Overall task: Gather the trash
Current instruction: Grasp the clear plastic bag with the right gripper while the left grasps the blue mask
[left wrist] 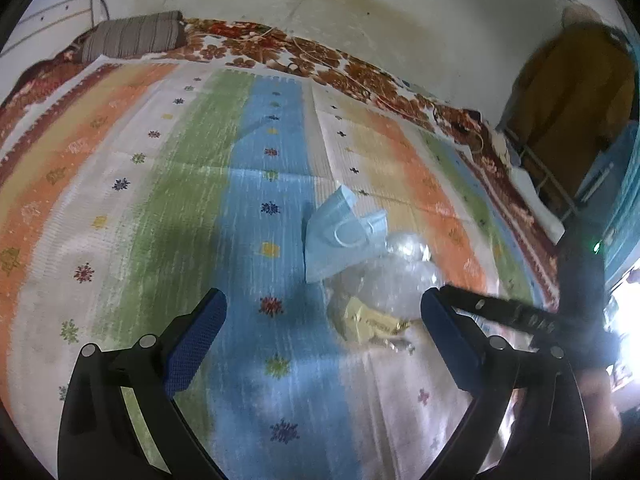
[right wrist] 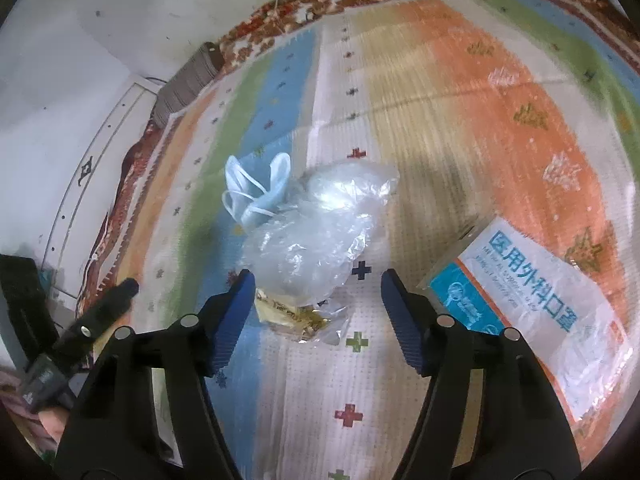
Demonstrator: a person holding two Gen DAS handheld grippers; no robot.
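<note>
- Now my right gripper (right wrist: 318, 312) hangs above the striped mat (right wrist: 460, 92) with its jaws apart, and nothing is pressed between them.
- Just ahead of them lies the trash: a crumpled clear plastic bag (right wrist: 320, 224) on the mat, with a yellow wrapper (right wrist: 288, 314) under its near end.
- A blue face mask (right wrist: 256, 188) lies at the far left end of the bag, touching it (its white ear loops stick up).
- To the right of my right jaws, apart from the bag, lies a flat mask packet (right wrist: 532, 296) with blue print.
- My left gripper (left wrist: 320, 340) is over the blue stripe of the mat, jaws wide apart and empty.
- From the left wrist view, the same pile is ahead and a little right: mask (left wrist: 340, 236), bag (left wrist: 396, 276), wrapper (left wrist: 368, 320).
- A striped pillow (left wrist: 134, 36) rests at the far edge, near the wall (left wrist: 400, 12).
</note>
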